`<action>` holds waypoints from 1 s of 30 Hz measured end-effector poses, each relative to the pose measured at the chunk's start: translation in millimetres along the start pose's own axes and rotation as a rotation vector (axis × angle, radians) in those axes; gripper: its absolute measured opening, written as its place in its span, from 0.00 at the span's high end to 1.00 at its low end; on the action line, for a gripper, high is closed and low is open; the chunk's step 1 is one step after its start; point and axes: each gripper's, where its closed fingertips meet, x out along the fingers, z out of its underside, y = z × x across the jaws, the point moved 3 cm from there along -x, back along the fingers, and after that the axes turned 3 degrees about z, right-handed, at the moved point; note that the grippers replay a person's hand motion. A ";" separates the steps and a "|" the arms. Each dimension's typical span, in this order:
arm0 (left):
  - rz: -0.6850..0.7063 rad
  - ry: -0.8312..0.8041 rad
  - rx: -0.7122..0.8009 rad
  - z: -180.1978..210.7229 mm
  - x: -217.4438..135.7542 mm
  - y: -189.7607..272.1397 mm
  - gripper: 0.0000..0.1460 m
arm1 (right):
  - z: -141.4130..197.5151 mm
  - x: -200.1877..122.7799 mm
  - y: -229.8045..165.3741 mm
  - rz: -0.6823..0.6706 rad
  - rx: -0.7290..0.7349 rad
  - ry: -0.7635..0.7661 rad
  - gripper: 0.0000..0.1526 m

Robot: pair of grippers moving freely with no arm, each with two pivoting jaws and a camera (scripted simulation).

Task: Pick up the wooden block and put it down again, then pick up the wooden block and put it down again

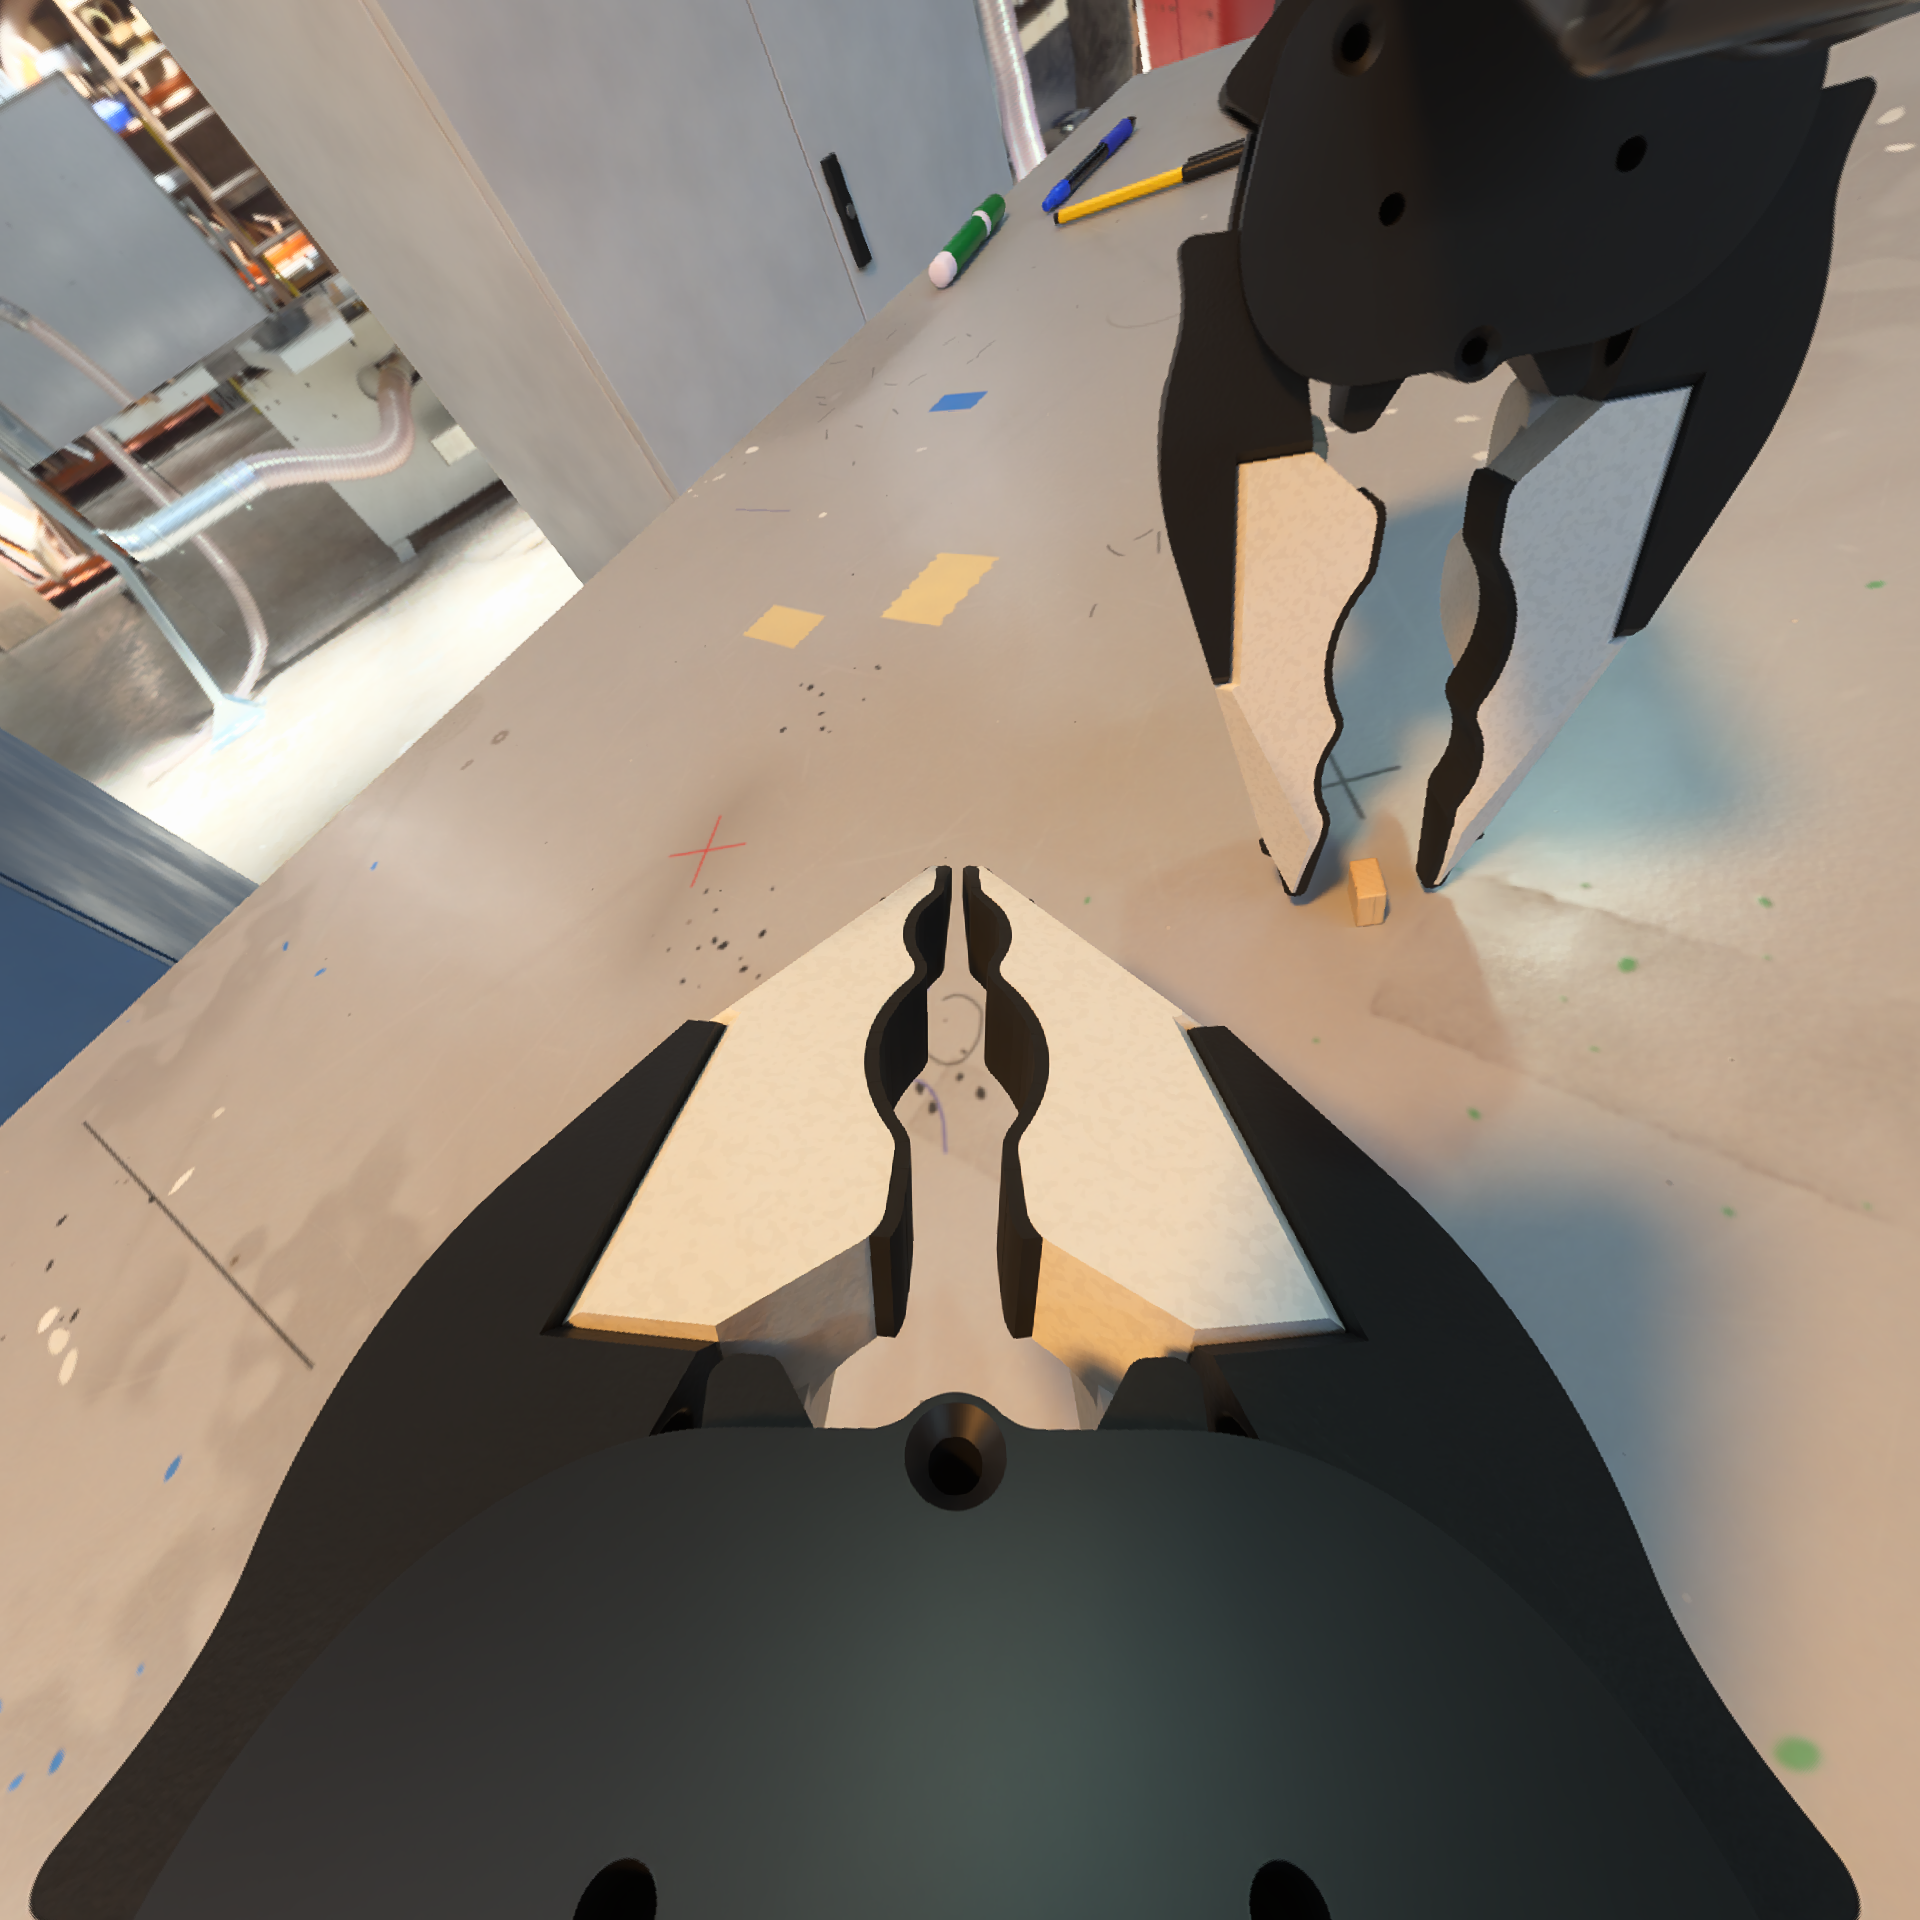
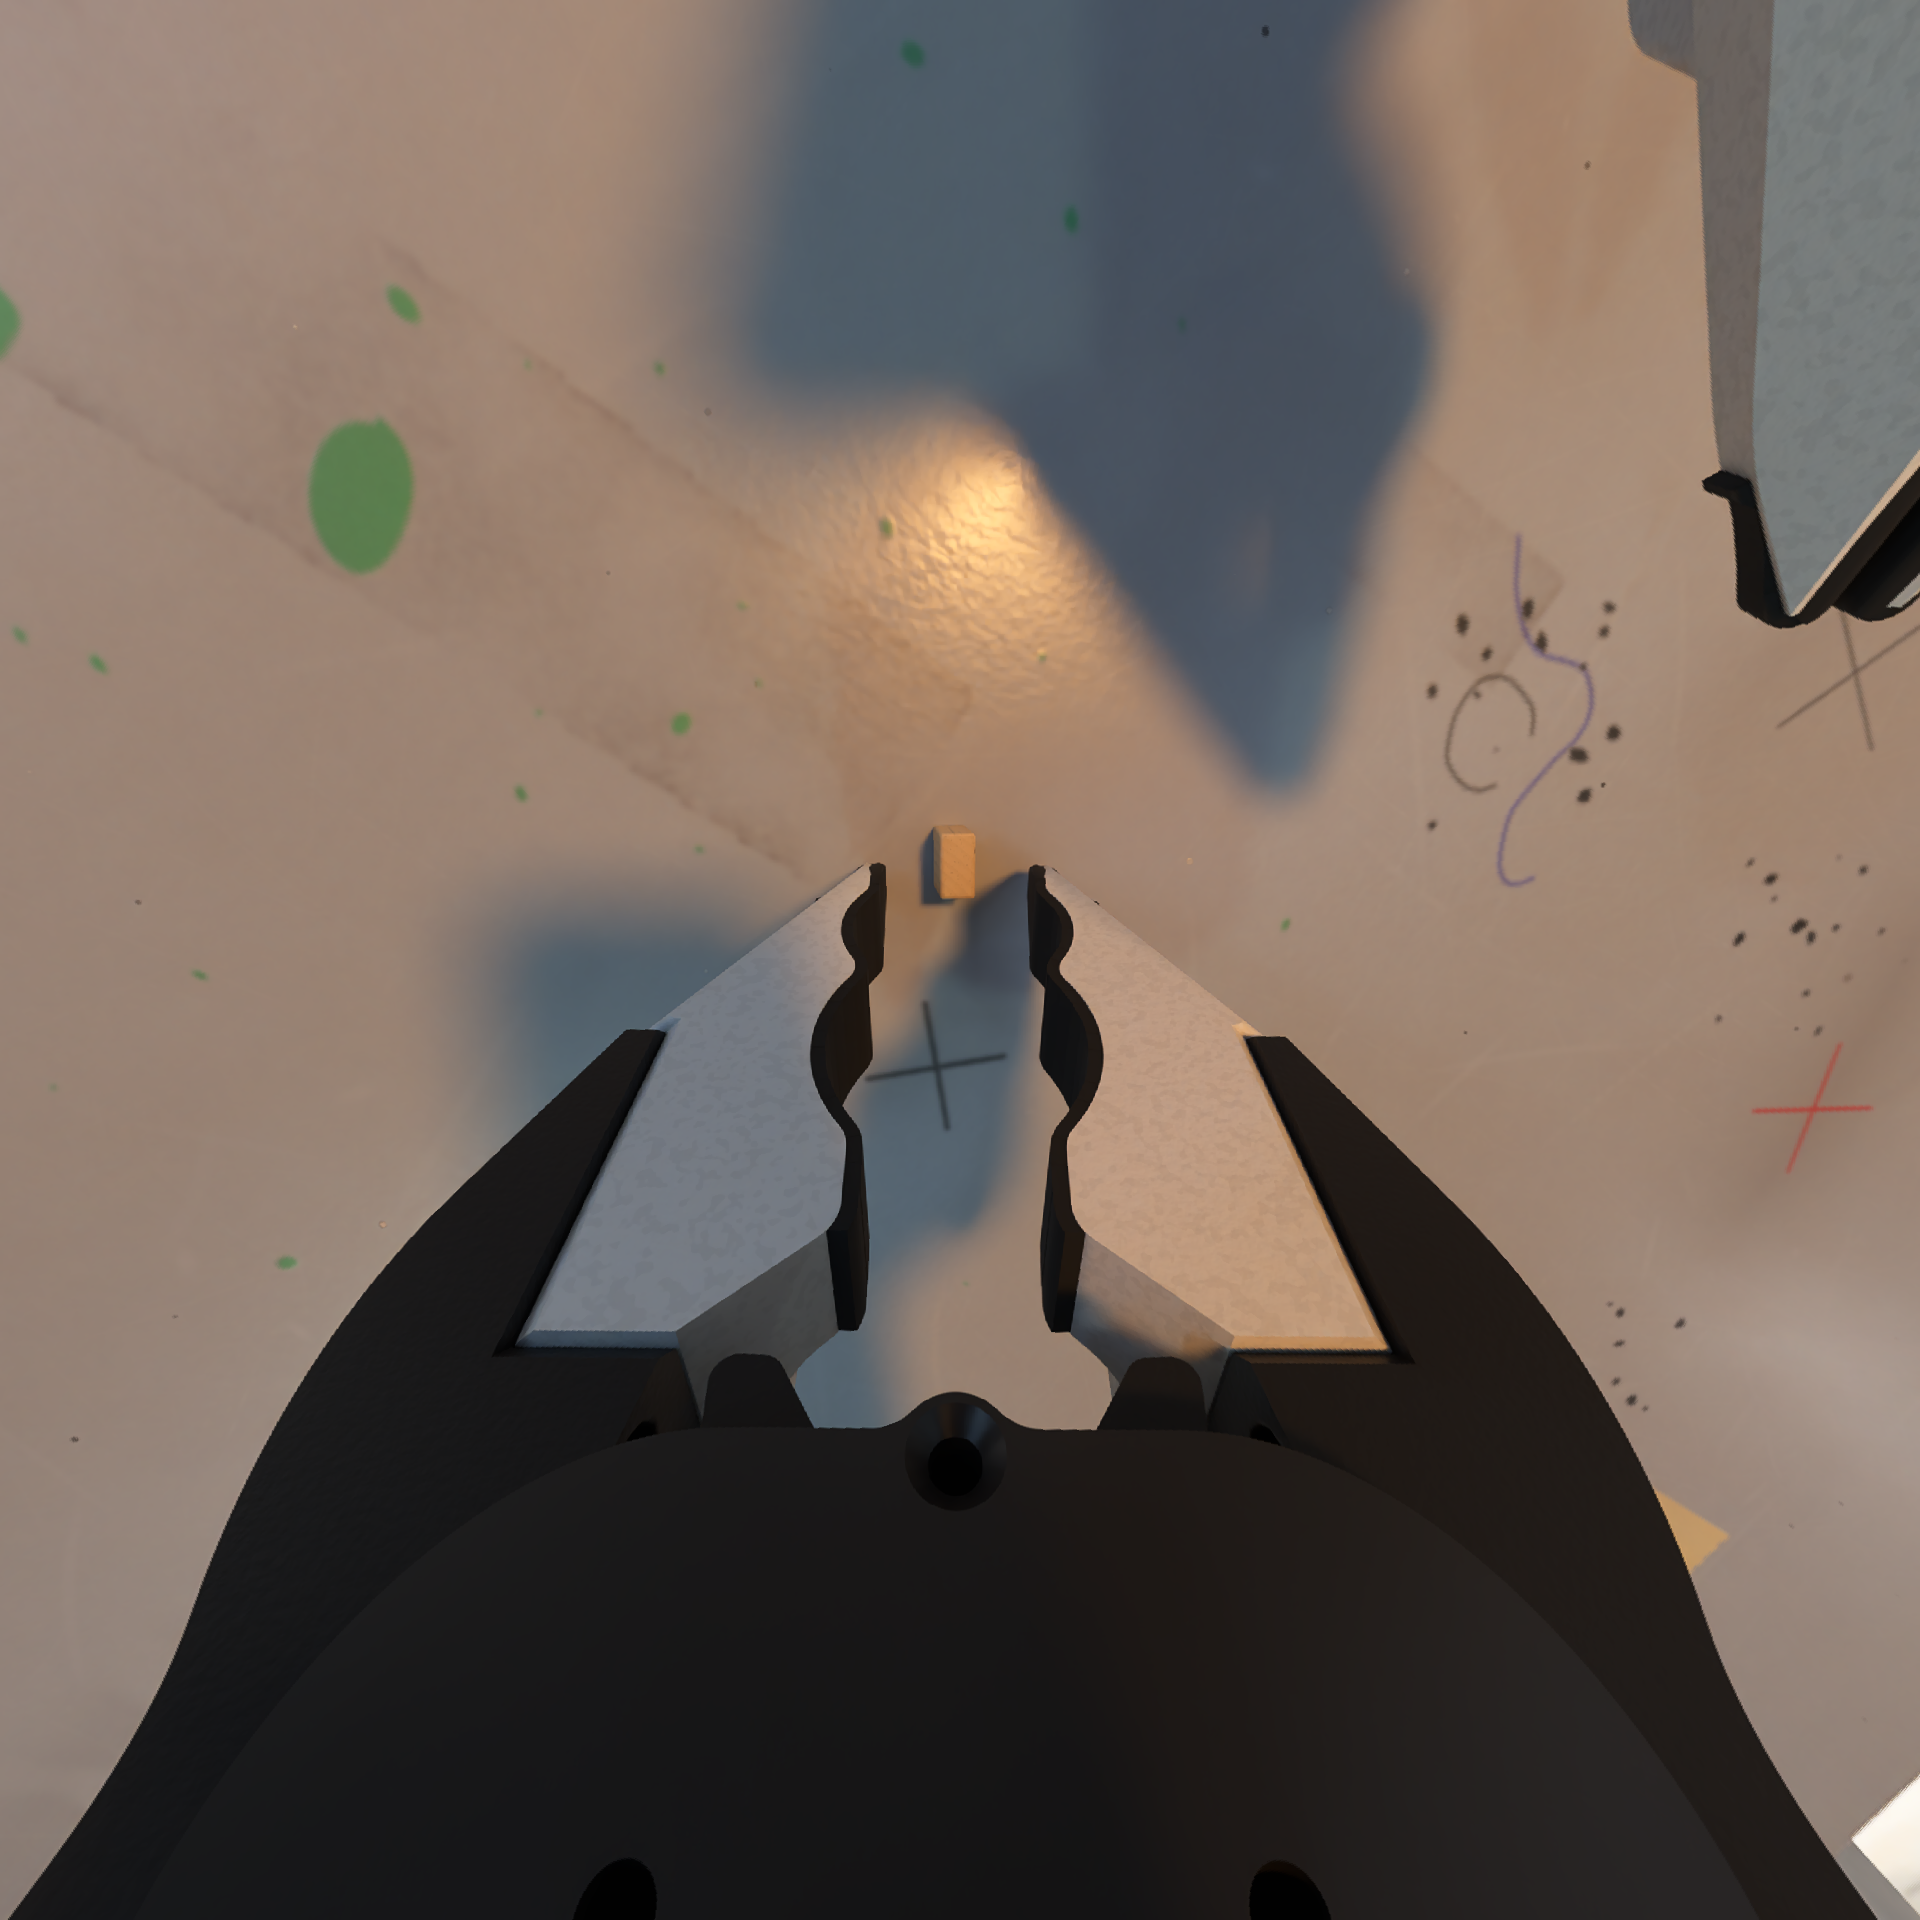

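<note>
A small wooden block (image 1: 1367, 891) stands on the grey-beige table (image 1: 623, 1039). In the left wrist view my right gripper (image 1: 1361, 883) points down over it, jaws open, one fingertip on each side of the block without touching. In the right wrist view the wooden block (image 2: 953, 862) sits just beyond and between the tips of the right gripper (image 2: 954, 871), closer to the left finger. My left gripper (image 1: 956, 871) is shut and empty, to the left of the block, above the table. Part of the left gripper (image 2: 1829, 312) shows at the upper right of the right wrist view.
A green marker (image 1: 968, 239), a blue pen (image 1: 1089, 163) and a yellow pen (image 1: 1143, 187) lie at the table's far end. Yellow tape patches (image 1: 940, 589), a blue patch (image 1: 957, 401), a red cross (image 1: 709, 850) and a black cross (image 2: 938, 1062) mark the table. The table's left edge (image 1: 416, 727) drops to the floor.
</note>
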 end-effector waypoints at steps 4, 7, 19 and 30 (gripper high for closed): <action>0.001 0.001 -0.002 0.0 -0.4 -0.4 0.99 | -1.1 0.4 -0.6 -0.028 -0.006 -0.007 0.83; 0.004 -0.001 -0.003 0.4 0.1 0.1 0.99 | -1.2 0.6 -1.4 -0.040 -0.022 -0.014 0.89; -0.001 0.006 -0.005 -1.2 -1.3 -1.0 0.99 | -0.9 0.6 -0.5 -0.089 -0.009 -0.012 0.96; 0.007 0.006 -0.016 -1.0 -0.8 -0.5 0.99 | 2.4 -5.0 -3.5 -0.039 0.023 0.022 0.96</action>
